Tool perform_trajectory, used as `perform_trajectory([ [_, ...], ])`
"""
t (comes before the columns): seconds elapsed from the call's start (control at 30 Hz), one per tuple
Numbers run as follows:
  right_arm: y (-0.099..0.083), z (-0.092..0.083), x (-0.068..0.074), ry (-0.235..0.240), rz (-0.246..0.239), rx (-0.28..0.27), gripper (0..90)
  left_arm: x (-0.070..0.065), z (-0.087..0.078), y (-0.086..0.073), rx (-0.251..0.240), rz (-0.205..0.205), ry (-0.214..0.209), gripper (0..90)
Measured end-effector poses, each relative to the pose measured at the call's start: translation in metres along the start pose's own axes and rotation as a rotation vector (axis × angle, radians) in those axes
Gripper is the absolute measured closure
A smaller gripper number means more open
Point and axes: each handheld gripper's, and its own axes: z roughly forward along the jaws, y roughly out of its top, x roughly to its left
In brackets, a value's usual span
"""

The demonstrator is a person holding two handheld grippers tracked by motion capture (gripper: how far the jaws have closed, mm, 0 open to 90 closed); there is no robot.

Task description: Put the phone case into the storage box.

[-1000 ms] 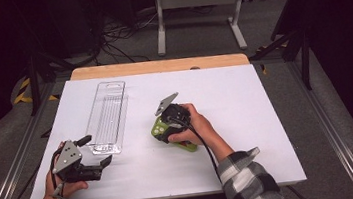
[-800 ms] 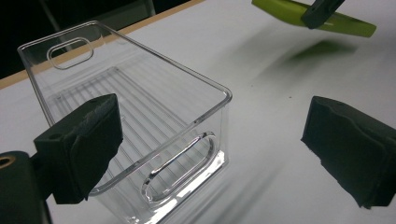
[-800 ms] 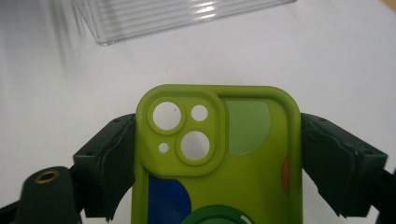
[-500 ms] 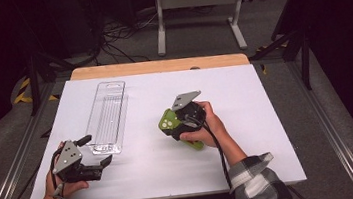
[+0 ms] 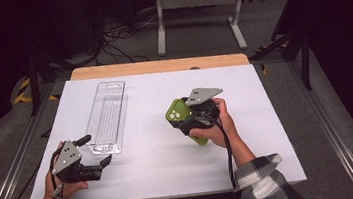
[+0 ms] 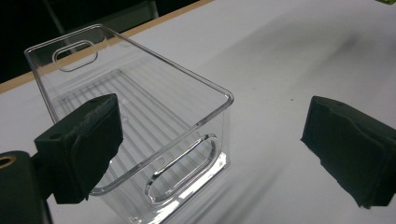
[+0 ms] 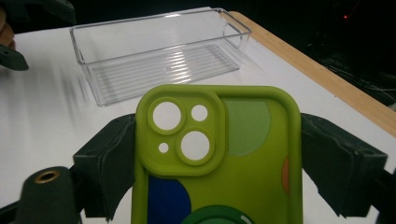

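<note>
Now your right tool (image 5: 181,120) grips a green phone case (image 7: 217,158) above the tabletop's (image 5: 279,133) middle. Your left tool (image 5: 97,151), jaws spread, rests near the front-left corner beside a clear bin (image 5: 107,116).

In the right gripper view, the right gripper (image 7: 217,163) held a green phone case (image 7: 219,158) between its two black jaws, one jaw pressed on each long side of the case. The case stood with its camera cut-outs at the upper left, and it carried round patches of blue, pale green and orange. Behind it, on the white table (image 7: 42,116), a clear plastic bin (image 7: 159,51) lay well apart from the case. A wooden edge (image 7: 322,74) ran along the table's far right side.
</note>
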Motion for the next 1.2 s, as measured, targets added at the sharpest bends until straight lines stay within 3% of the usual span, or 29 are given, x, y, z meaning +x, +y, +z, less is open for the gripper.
perform_trajectory([
  [0.33,0.002,-0.005,0.004,-0.025,0.012,-0.062,16.5,-0.004,0.002,0.004,-0.023,-0.018,-0.018,9.1],
  [0.4,0.004,-0.006,0.008,-0.033,0.015,-0.091,16.5,-0.005,0.004,0.006,-0.053,-0.051,-0.041,8.8],
  [0.5,0.005,-0.006,0.011,-0.046,0.018,-0.114,16.4,-0.006,0.008,0.009,-0.06,-0.074,-0.057,8.4],
  [0.7,0.008,-0.006,0.02,-0.074,0.02,-0.171,16.4,-0.014,0.018,0.022,-0.079,-0.073,-0.079,8.9],
  [0.87,0.01,-0.004,0.029,-0.072,0.012,-0.212,16.5,-0.024,0.031,0.036,-0.097,-0.075,-0.119,9.1],
  [1.1,0.011,0.002,0.038,-0.069,-0.002,-0.215,16.4,-0.04,0.048,0.052,-0.126,-0.078,-0.161,9.7],
  [1.2,0.011,0.005,0.04,-0.064,-0.002,-0.217,16.4,-0.055,0.061,0.06,-0.13,-0.085,-0.197,10.4],
])
